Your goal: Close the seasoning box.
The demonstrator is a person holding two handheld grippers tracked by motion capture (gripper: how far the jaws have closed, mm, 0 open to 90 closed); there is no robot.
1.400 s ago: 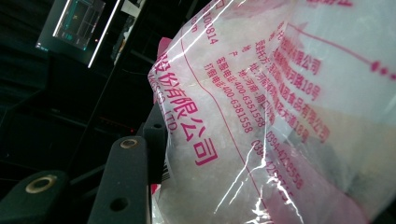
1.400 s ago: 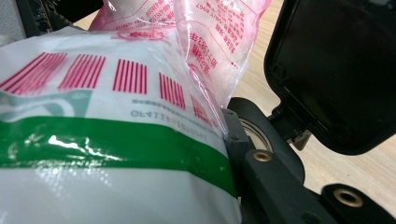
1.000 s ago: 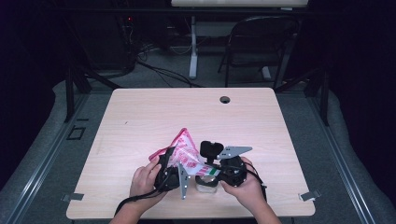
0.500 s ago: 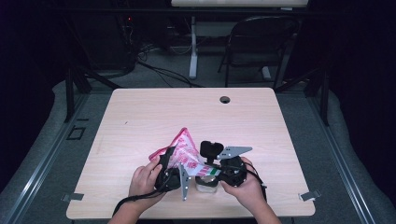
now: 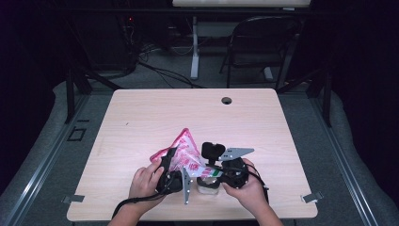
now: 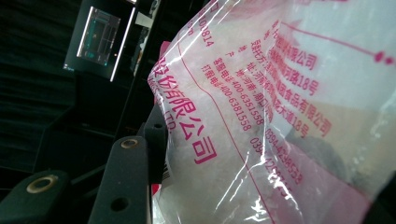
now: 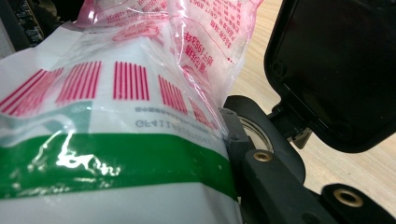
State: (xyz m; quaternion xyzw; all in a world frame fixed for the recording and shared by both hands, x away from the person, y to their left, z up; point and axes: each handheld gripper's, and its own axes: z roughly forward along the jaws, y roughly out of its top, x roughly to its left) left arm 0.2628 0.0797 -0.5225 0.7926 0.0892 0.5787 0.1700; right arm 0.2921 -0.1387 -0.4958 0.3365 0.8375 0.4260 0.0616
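Observation:
A clear bag with pink print (image 5: 184, 149) stands up from the near middle of the table (image 5: 141, 117). My left gripper (image 5: 175, 162) is shut on its lower part; in the left gripper view the bag (image 6: 261, 116) holds white grains and presses against my left finger (image 6: 122, 182). My right gripper (image 5: 211, 175) is shut on a white pack with a green band (image 7: 107, 158), which touches the pink bag (image 7: 205, 42). Just beyond it are an open black flip lid (image 7: 336, 70) and a round opening (image 7: 254, 128). In the high view the lid (image 5: 211, 149) stands upright.
A clear container (image 5: 207, 186) sits under the right gripper near the table's front edge. A cable hole (image 5: 227, 100) lies at the far side of the table. A folding chair (image 5: 256, 42) and a desk leg (image 5: 194, 47) stand beyond it.

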